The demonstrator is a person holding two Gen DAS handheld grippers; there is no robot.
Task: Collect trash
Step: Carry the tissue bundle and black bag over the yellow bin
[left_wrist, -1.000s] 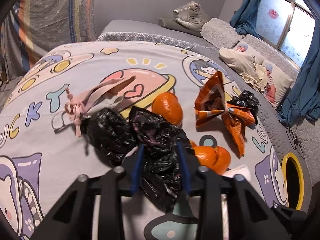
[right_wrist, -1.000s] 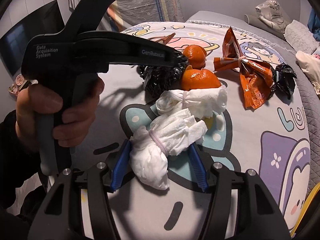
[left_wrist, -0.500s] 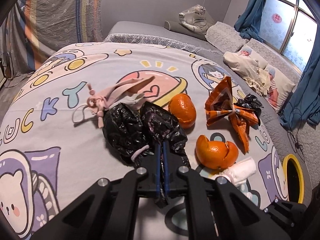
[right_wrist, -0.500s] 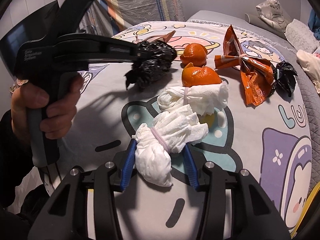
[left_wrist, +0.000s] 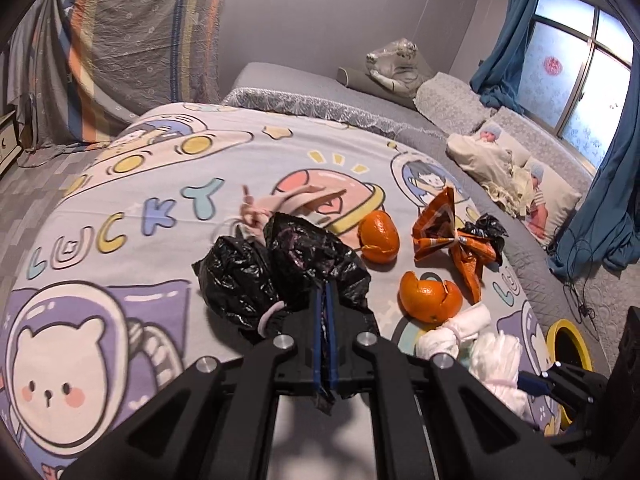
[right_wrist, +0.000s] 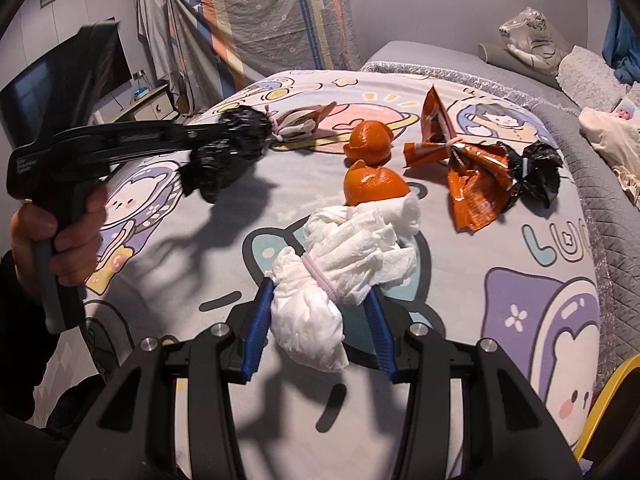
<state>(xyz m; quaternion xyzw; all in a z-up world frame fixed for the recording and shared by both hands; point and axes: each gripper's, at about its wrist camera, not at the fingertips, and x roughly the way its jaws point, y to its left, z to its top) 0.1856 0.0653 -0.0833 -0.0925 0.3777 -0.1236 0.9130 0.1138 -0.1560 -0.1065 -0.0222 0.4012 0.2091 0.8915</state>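
On my screens the cartoon bedsheet (left_wrist: 132, 200) fills the near ground — a bear astronaut print at near left. Far behind it a striped cloth (right_wrist: 272, 20) hangs against the wall, and a dark television (right_wrist: 60, 80) stands at far left. To the right lie a plastic-wrapped tiger toy (left_wrist: 394, 66), a baby-print pillow (left_wrist: 548, 196) and blue curtains (left_wrist: 600, 208) — a window (left_wrist: 576, 80) between them.

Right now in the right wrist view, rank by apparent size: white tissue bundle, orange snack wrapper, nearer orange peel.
1. white tissue bundle, though it sits closest to the camera, so this is unsure
2. orange snack wrapper
3. nearer orange peel
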